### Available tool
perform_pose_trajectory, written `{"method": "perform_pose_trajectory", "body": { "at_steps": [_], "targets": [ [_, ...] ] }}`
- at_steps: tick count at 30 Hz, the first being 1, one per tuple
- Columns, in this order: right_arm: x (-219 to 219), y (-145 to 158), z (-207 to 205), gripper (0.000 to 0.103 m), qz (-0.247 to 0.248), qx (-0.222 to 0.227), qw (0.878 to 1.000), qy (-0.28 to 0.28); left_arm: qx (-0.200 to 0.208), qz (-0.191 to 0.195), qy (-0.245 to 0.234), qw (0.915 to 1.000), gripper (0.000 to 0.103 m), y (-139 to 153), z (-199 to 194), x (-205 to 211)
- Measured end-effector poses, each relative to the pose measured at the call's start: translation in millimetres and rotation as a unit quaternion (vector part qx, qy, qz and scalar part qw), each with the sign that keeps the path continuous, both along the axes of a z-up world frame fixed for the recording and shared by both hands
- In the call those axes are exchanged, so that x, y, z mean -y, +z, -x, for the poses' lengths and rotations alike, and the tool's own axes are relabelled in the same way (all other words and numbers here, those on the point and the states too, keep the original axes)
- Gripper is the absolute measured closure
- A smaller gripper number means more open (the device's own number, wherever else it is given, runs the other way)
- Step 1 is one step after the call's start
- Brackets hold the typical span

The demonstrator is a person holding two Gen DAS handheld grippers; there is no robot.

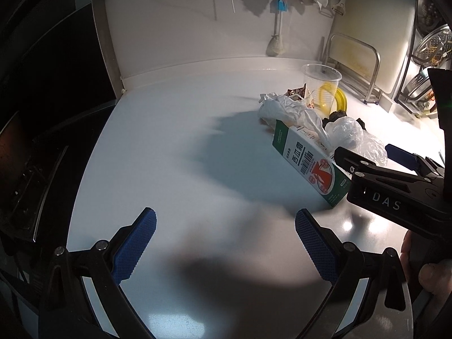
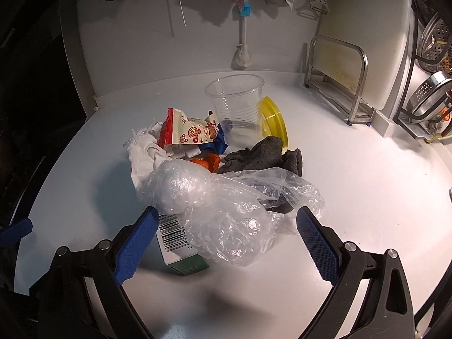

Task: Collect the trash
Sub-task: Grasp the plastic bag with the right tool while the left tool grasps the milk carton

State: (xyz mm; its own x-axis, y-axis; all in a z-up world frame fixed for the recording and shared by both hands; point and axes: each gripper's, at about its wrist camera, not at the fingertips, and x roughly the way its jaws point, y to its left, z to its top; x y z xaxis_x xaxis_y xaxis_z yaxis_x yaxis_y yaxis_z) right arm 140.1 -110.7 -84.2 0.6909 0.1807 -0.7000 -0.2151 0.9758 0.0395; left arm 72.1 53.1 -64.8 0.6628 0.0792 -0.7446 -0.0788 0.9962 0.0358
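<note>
A pile of trash lies on the white counter (image 2: 353, 197): a green and white carton (image 1: 308, 163) (image 2: 178, 243), crumpled clear plastic film (image 2: 226, 212) (image 1: 347, 132), white crumpled paper (image 1: 285, 110) (image 2: 144, 147), a red snack wrapper (image 2: 186, 132), a clear plastic cup (image 2: 237, 104) (image 1: 320, 84), a yellow lid (image 2: 272, 118) and a dark grey cloth (image 2: 262, 155). My right gripper (image 2: 226, 243) is open, its fingers on either side of the film and the carton end. My left gripper (image 1: 226, 245) is open and empty over bare counter, left of the pile.
A metal rack (image 2: 339, 84) with a cutting board stands at the back right. Metal strainers (image 2: 432, 96) hang at the far right. Utensils and cloths hang on the back wall (image 2: 243, 28). A dark stove area (image 1: 42, 141) lies beyond the counter's left edge.
</note>
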Motion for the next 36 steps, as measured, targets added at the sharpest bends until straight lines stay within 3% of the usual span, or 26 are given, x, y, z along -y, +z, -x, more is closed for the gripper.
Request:
{"method": "perform_pose_trajectory", "body": {
  "at_steps": [3,6,9,16,23,36],
  "targets": [
    [1.8,-0.3,1.3,0.011,-0.010,0.002,1.000,0.008,0.000,0.000,-0.001,1.0000,0.006,-0.3,0.4,0.9],
    [3.8,0.2,3.3,0.026,-0.017,-0.002,1.000,0.016,0.001,-0.001,-0.003,1.0000,0.006,0.0,0.3,3.8],
    [5.8,0.2,2.9,0.033,-0.031,-0.010,0.999,0.023,0.000,0.000,-0.007,1.0000,0.006,-0.2,0.5,7.1],
    [12.2,3.0,7.5,0.082,-0.049,-0.012,0.998,0.038,-0.003,0.008,-0.013,0.9999,0.006,-1.0,1.2,13.8],
    [33.4,7.8,29.7,0.087,-0.075,0.007,0.997,0.027,0.000,0.013,-0.021,0.9997,0.006,-0.3,-1.2,29.6],
    [117.9,11.4,83.5,0.087,-0.112,0.032,0.990,-0.078,0.010,0.045,-0.017,0.9988,0.006,-6.4,-26.3,78.3]
  ]
}}
